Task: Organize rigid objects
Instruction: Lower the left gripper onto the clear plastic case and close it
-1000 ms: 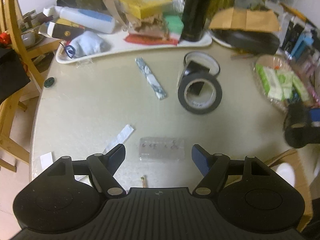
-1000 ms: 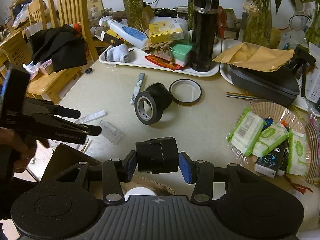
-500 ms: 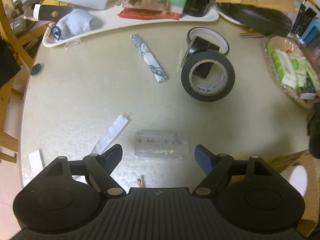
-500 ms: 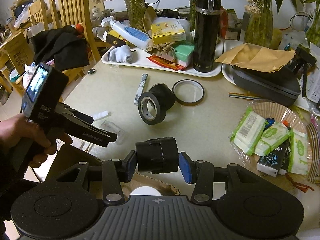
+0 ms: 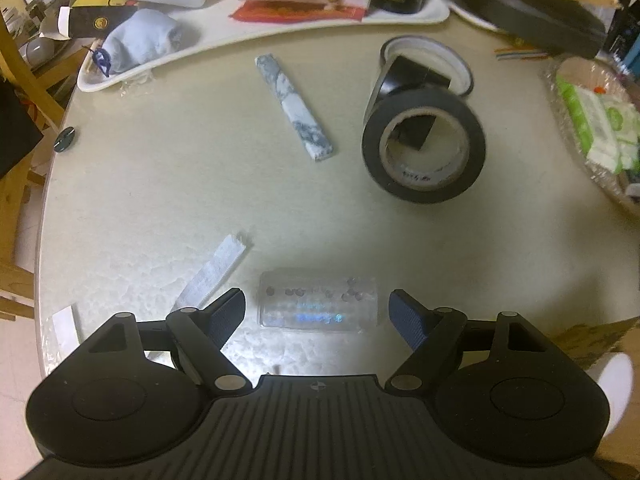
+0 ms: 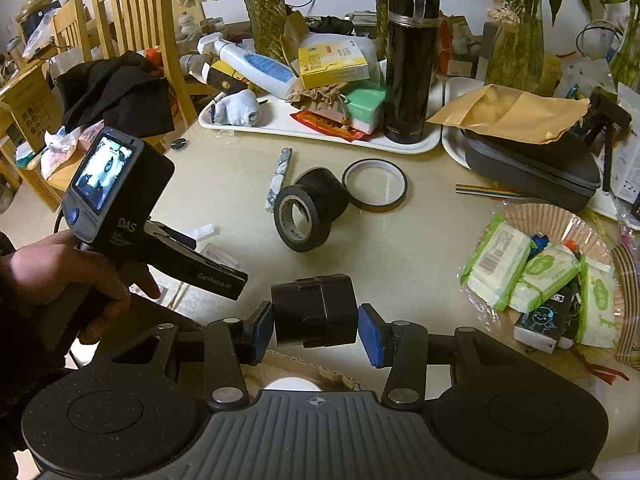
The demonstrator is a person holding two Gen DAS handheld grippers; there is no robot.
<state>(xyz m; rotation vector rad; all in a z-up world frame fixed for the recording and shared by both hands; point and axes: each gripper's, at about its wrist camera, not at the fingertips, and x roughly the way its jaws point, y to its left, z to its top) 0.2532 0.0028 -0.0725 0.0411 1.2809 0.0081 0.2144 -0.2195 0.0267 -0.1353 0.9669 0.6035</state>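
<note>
The round pale worktop (image 5: 160,184) carries everything, and a long white tray (image 6: 280,122) lies along its far edge, loaded with a tall black flask (image 6: 410,60), a yellow box (image 6: 332,60), a white bottle (image 6: 256,66) and a grey-blue sock bundle (image 6: 240,108). At the far right edge a dark zipped case (image 6: 528,164) sits under a brown padded envelope (image 6: 508,112). Near the right edge, packs of wet wipes (image 6: 520,268) lie on a woven fan.

Toward the middle of the worktop a black tape roll (image 5: 424,146) leans tilted against a second black roll, with a thin ring of tape (image 6: 376,186) lying flat just beside them. Left of the rolls lies a marbled grey-white bar (image 5: 294,106), well apart from the tray.

The right gripper (image 6: 316,326) is clamped on a black box-shaped object (image 6: 314,310), both pads pressing its sides, held above the near edge of the worktop.

The left gripper (image 5: 316,312), carried in a hand (image 6: 68,276), points steeply down near the near-left edge. Its jaws are closing and still apart, with a small clear plastic case (image 5: 318,302) lying flat on the worktop between them, neither pad touching it. A white paper strip (image 5: 212,276) lies just left of the case.
</note>
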